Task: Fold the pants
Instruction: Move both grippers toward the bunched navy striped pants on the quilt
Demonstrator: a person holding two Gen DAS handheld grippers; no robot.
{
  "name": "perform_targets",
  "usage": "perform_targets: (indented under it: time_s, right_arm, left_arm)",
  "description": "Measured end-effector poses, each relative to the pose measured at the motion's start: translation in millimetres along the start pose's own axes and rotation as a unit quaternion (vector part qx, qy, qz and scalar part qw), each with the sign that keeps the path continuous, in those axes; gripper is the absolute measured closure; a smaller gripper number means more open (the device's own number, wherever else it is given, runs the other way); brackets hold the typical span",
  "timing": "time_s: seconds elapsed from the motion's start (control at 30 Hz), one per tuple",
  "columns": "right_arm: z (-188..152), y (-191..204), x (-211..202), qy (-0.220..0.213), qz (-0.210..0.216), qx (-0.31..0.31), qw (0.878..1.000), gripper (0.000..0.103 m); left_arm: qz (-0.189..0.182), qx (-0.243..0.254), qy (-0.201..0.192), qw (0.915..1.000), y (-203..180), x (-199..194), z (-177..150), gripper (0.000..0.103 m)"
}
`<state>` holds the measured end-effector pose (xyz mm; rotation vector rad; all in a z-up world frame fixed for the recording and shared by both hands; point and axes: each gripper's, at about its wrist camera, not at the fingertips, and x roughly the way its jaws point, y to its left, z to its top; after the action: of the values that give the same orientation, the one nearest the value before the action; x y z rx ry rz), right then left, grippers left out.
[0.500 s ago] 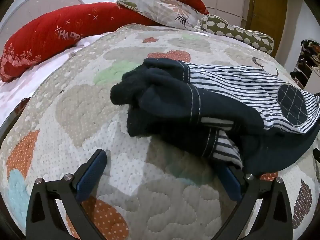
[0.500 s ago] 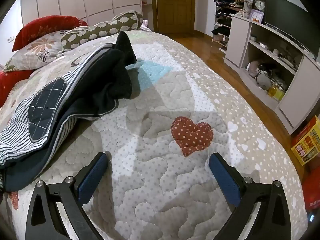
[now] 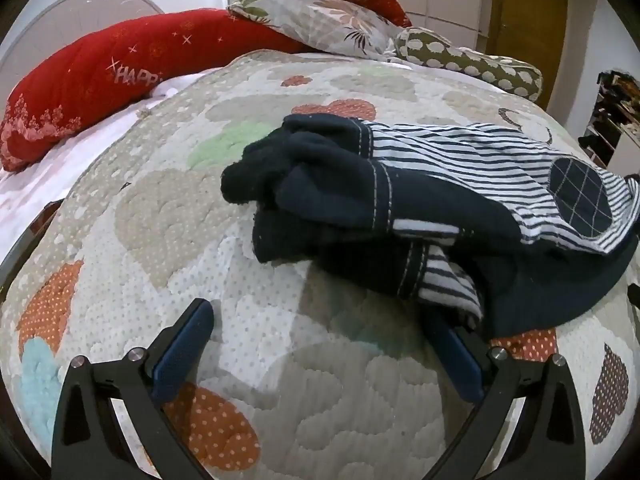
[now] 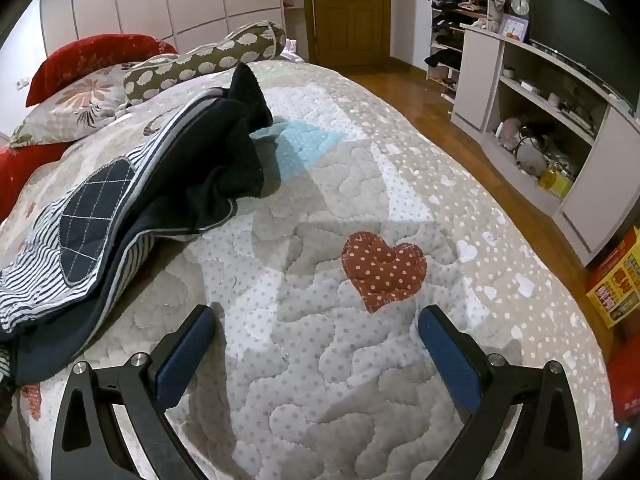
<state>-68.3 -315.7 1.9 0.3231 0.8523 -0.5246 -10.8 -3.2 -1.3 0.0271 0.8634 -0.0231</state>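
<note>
While both tools hover low over the quilt (image 4: pixel 320 360), the left gripper (image 3: pixel 320 344) and right gripper (image 4: pixel 316 344) stand wide open and hold nothing. Just beyond them, near the bed's middle, the pants (image 3: pixel 400 208) lie crumpled, navy with striped lining. Soft, light and floppy, they look best pinched at a stitched hem or waistband edge; pillows (image 3: pixel 320 20) line the far end.

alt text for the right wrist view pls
Crumpled navy and striped pants lie in a heap on a quilted bedspread, left of the open, empty right gripper. A red dotted heart patch sits just ahead of the fingers.
</note>
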Motion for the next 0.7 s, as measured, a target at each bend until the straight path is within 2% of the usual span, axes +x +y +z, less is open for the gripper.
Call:
perform_targets:
  time_s: [0.2,0.37,0.47,0.53,0.7]
  right_arm:
    - [-1,-5,0,0.008,0.009,-0.001,1.000,0.000]
    - [-8,-5,-6,0.012,0.020,-0.012,1.000,0.000]
    - [-12,-8,-10,0.010,0.034,-0.011,0.999,0.000]
    - [-14,-9,-13,0.006,0.043,-0.011,0.999,0.000]
    - [-22,-12,-20,0.000,0.057,-0.011,0.998,0.000]
  left_arm:
    - [0.018,0.023,-0.006,0.9996,-11,-22,-16,0.000]
    - [-0.018,0.018,0.018,0.9995,-12,-42,-33,0.000]
    - [-0.056,0.018,0.032,0.9978,-12,-56,-35,0.000]
    - [-0.075,0.014,0.030,0.9966,-14,-66,-34,0.000]
    - [-0.097,0.018,0.008,0.9951,-19,-91,-27,0.000]
